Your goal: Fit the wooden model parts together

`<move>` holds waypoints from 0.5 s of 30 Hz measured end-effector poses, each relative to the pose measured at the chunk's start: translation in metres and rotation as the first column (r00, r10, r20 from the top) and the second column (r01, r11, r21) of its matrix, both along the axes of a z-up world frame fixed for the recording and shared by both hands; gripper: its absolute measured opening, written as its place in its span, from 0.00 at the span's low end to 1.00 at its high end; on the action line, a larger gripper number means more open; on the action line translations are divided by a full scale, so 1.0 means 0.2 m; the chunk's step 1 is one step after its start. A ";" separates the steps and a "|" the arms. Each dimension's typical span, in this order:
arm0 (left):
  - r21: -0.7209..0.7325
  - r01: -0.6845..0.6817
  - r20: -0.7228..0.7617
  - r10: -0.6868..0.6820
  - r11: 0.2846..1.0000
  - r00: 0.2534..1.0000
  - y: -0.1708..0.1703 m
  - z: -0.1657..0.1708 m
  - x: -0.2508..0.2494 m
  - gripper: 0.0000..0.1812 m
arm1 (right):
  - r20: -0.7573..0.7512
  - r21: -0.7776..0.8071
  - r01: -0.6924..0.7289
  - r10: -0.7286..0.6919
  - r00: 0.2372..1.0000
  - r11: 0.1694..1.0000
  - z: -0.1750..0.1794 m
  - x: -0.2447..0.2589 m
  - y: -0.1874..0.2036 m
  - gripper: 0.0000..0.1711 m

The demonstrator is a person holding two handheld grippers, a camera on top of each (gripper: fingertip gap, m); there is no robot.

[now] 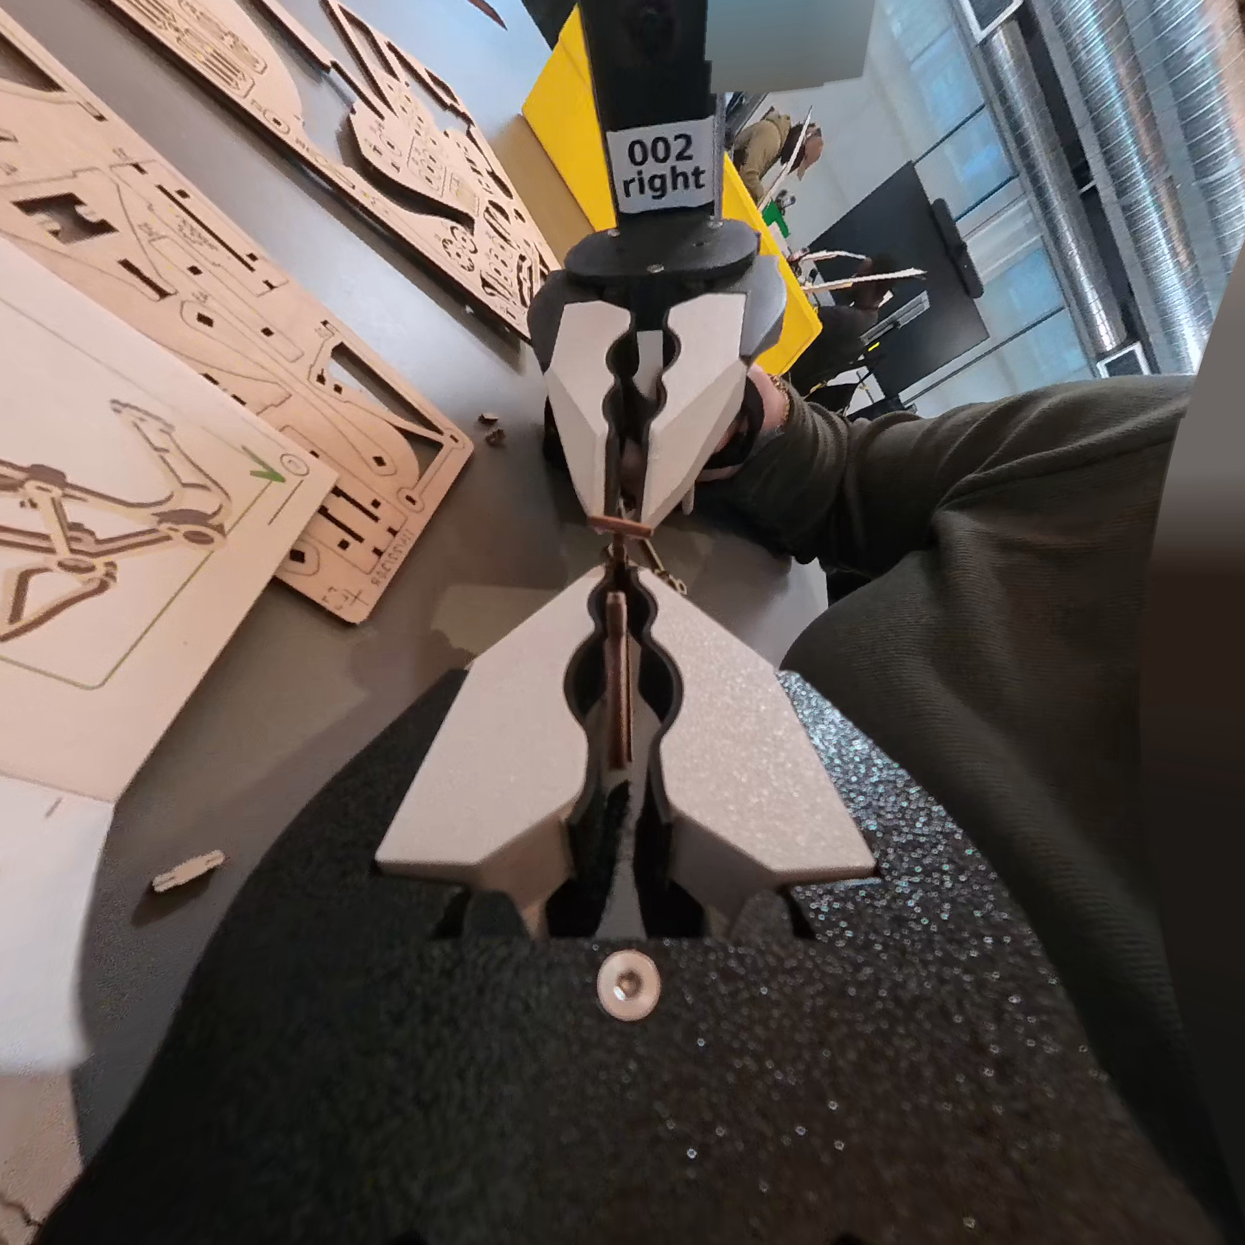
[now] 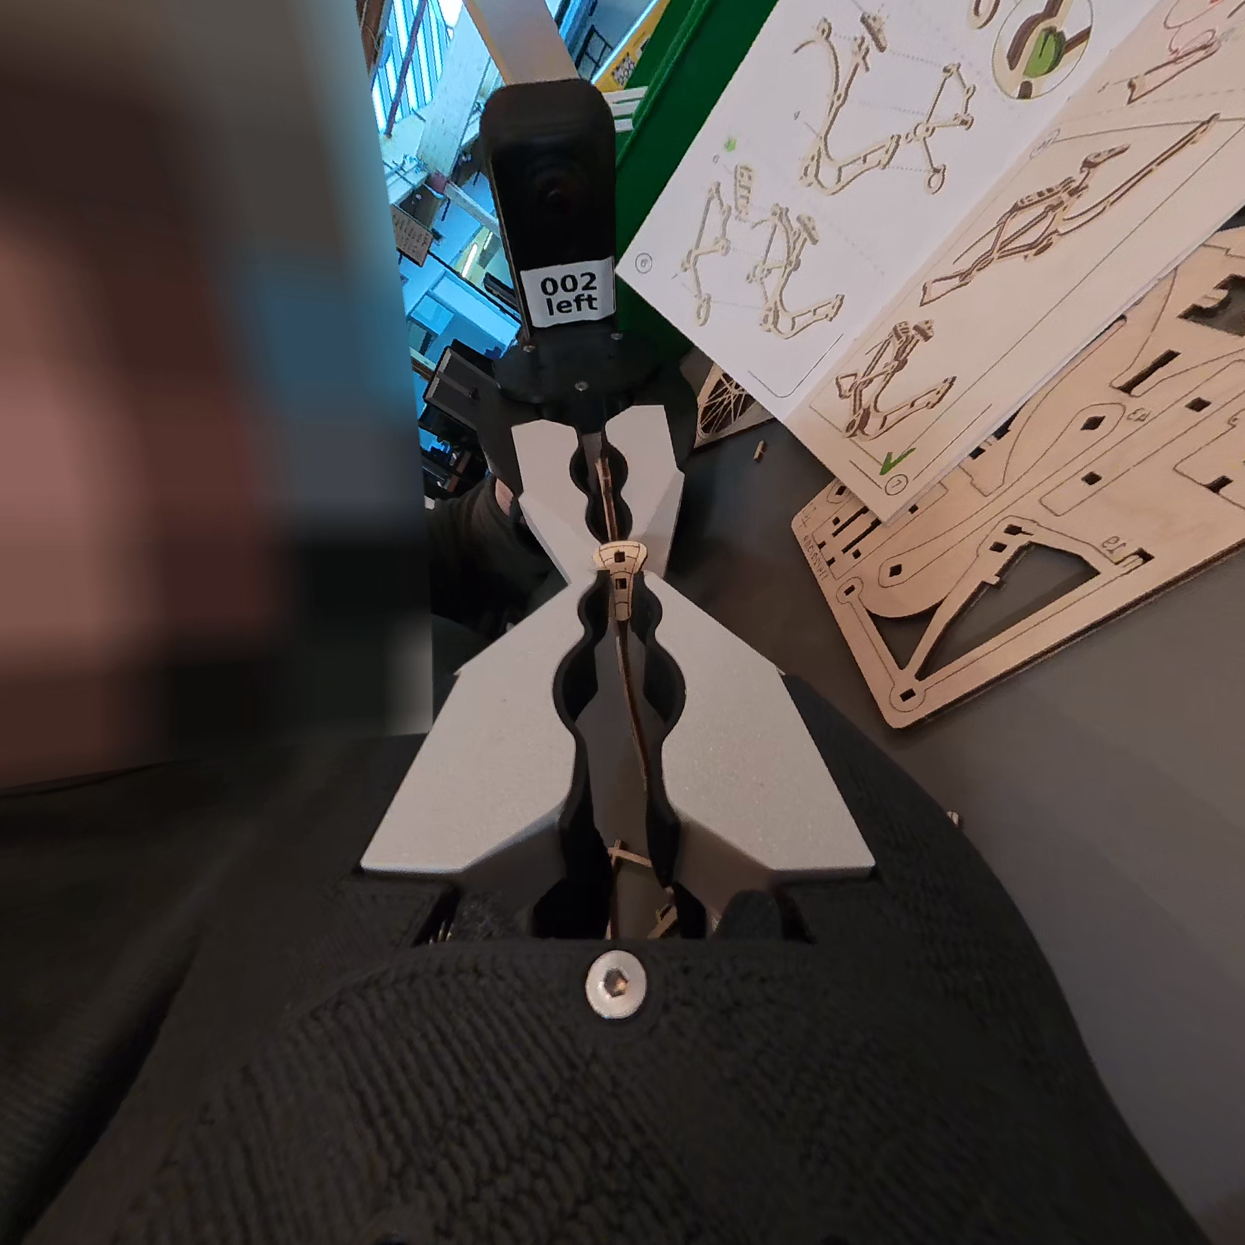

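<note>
— Left hand-held gripper is right up close. What is it doing?
— It is squeezed tight on a thin wooden strip, edge on.
— And the right hand-held gripper?
— It is pinched on a curved wooden piece. Both tips meet nose to nose above the grey tabletop.
— What lies near?
— Cut wooden sheets and a picture guide.

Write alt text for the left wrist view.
The left gripper and right gripper meet tip to tip above a grey table, each shut on a thin wooden part. Laser-cut wooden sheets and an instruction booklet lie to the left.
</note>
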State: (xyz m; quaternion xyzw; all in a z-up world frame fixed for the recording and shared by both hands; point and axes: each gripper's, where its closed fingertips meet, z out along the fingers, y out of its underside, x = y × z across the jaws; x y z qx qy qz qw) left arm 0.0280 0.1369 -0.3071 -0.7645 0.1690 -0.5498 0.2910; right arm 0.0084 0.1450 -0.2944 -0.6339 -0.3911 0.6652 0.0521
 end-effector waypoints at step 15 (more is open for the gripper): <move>-0.044 0.136 -0.029 -0.137 0.990 0.990 -0.09 -0.04 0.04 0.00 | 0.052 -0.005 -0.142 0.142 0.988 0.990 -0.04 0.04 -0.08 0.03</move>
